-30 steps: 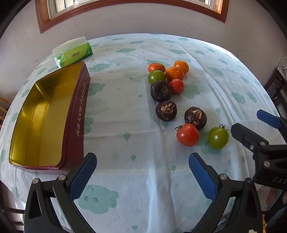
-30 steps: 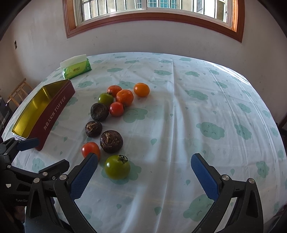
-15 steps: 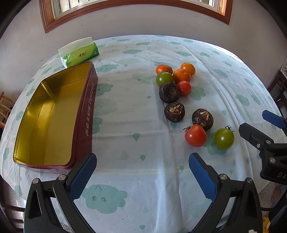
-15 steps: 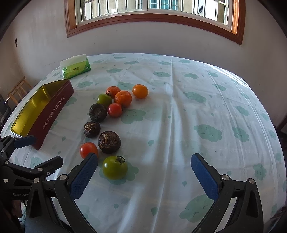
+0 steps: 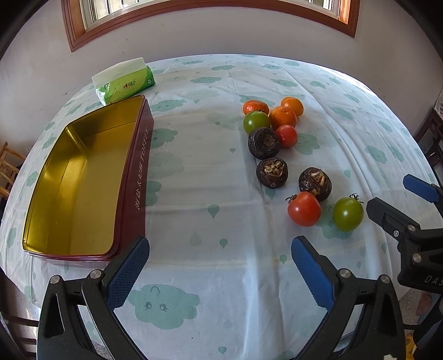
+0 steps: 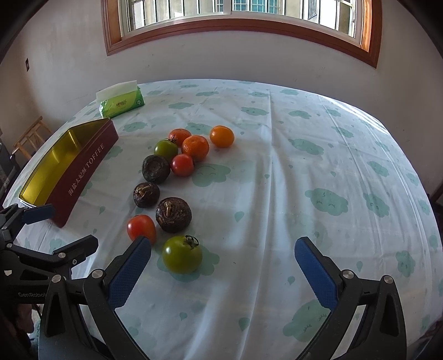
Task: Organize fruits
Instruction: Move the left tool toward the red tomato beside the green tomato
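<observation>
Several fruits lie loose on the clouded tablecloth: a green tomato (image 6: 182, 258) nearest me, a red tomato (image 6: 141, 228), three dark brown fruits (image 6: 173, 214), a smaller red tomato (image 6: 182, 165), a second green tomato (image 6: 165, 149) and three oranges (image 6: 195, 147). An empty maroon toffee tin (image 5: 83, 188) with a gold inside stands at the left. My left gripper (image 5: 220, 270) is open and empty, between the tin and the fruits. My right gripper (image 6: 223, 270) is open and empty, just right of the near green tomato (image 5: 348, 213).
A green tissue pack (image 5: 124, 83) lies behind the tin. A wall and a wood-framed window (image 6: 235, 25) stand behind the table. A wooden stool (image 6: 29, 137) stands off the table's left edge. The tablecloth (image 6: 332, 166) stretches to the right of the fruits.
Both grippers have drawn back and up a little, so the tin and fruits sit farther into view. Both stay open. Nothing on the table has moved.
</observation>
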A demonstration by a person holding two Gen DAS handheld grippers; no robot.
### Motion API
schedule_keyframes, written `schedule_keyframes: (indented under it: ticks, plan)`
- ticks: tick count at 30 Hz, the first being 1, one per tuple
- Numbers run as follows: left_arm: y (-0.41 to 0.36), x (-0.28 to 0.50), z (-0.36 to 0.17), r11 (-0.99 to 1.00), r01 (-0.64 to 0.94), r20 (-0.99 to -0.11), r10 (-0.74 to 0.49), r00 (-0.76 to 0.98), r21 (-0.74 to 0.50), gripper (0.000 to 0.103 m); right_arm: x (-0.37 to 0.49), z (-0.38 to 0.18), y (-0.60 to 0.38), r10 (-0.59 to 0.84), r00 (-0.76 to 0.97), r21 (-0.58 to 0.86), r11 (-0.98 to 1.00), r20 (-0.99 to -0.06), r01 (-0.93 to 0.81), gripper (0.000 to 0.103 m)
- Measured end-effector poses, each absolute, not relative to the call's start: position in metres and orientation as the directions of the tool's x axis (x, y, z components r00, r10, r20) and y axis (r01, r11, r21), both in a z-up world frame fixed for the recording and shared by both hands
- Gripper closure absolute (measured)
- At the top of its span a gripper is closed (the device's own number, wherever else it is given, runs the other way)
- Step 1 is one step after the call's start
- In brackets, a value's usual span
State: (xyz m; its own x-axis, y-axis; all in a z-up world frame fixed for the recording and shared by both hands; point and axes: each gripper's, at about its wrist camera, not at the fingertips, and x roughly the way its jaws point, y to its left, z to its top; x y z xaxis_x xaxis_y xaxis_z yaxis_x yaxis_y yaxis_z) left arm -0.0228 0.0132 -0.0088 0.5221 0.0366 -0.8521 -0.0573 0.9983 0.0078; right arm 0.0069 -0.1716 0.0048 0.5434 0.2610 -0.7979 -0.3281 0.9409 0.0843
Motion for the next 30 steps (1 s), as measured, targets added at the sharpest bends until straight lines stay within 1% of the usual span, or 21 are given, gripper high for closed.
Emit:
schedule_keyframes:
  ticks: [18, 30]
  plan:
    - [0.017, -0.024, -0.012, 0.998, -0.065, -0.858, 0.034, 0.513, 0.0, 0.001, 0.005, -0.002, -0.169, 0.276, 0.527, 0.097, 0.935, -0.804, -0.342, 0.0]
    - [0.008, -0.023, -0.013, 1.0, -0.03, -0.858, 0.01, 0.514, -0.007, 0.001, 0.005, -0.007, -0.178, 0.257, 0.527, 0.091, 0.943, -0.81, -0.32, 0.0]
